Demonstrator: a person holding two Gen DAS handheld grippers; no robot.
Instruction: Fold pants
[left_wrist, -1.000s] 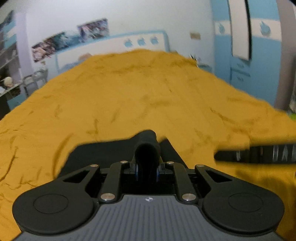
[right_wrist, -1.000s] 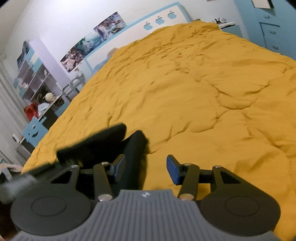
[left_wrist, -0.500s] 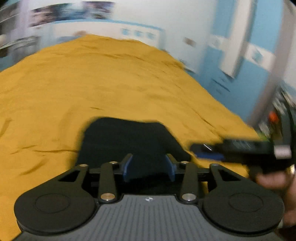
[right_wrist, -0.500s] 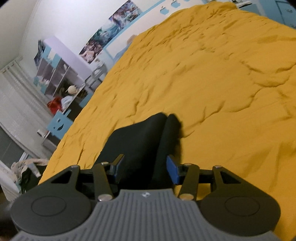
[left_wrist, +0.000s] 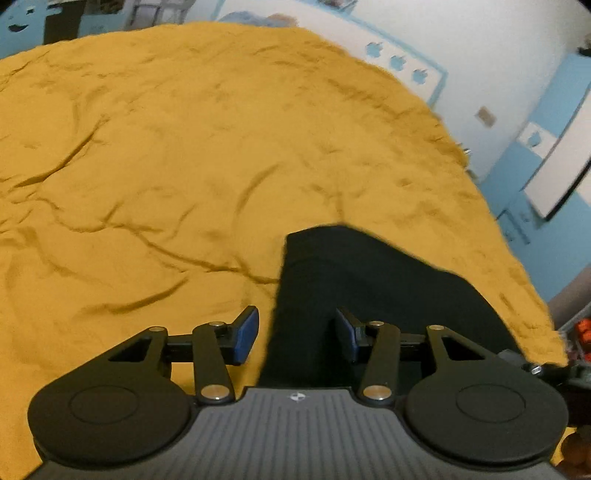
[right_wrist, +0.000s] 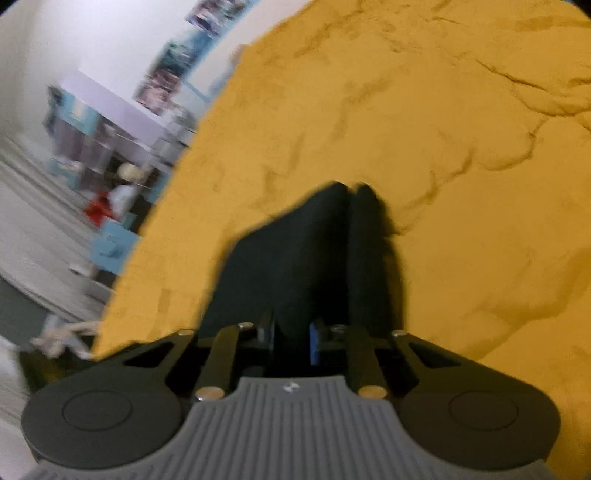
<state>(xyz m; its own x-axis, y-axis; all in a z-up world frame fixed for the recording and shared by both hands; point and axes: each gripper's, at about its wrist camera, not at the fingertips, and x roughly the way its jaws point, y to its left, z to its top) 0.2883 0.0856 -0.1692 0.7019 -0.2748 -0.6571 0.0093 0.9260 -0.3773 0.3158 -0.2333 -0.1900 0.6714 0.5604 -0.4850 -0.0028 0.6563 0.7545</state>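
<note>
On the bed w/ the orange-yellow cover (left_wrist: 184, 147), near its front edge, the black pants (left_wrist: 369, 280) lie as a compact dark block — looks like several layers stacked, not legs spread out. In the right wrist view the pants (right_wrist: 295, 251) show a vertical crease or seam up the middle, w/ a narrower roll or flap along the right side.

Left hand-held gripper (left_wrist: 295, 334): blue pads well apart, holding nothing; the left edge of the cloth runs between them, so it's straddling that edge but not pinching it. Right hand-held gripper (right_wrist: 291, 341): pads drawn much closer, w/ dark cloth in the narrow gap — probably nipping a fold at the near edge, but the view is blurred and I can't tell if it's truly clamped on.

Progress, as a guess: main folds appear done — the bundle is short and fairly squared. What's left is likely one more fold-over or just tidying and flattening the right-side flap. Far end of the bundle looks a bit uneven; may need evening up.

Room bits in bkgd — blue wardrobe (left_wrist: 554, 166), shelves (right_wrist: 92, 129) — not involved.
</note>
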